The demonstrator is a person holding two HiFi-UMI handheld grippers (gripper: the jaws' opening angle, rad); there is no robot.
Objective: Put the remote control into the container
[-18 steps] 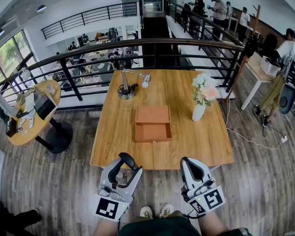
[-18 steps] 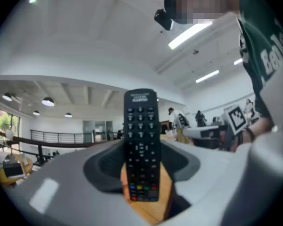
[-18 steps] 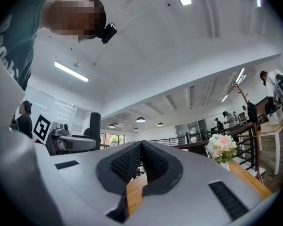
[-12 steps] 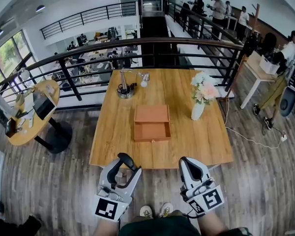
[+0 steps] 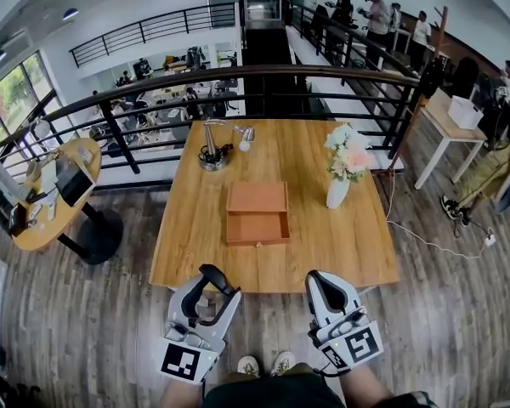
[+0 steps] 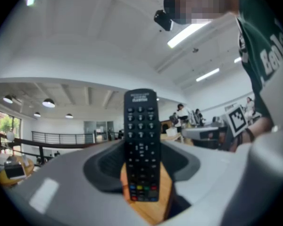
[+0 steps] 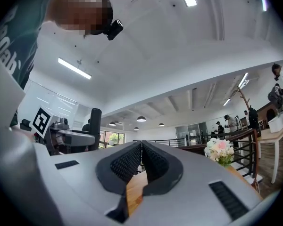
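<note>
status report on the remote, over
Left claw shut on remote control. Right claw shut, empty. Container open on table, not yet reached. Flower vase beside it, nothing between.

On the table the container lies central; vase to its right; lamp behind-left

Your black remote stands upright, buttons showing, clamped in your left tongs. The orange-brown container lies open mid-counter, well apart.
</note>
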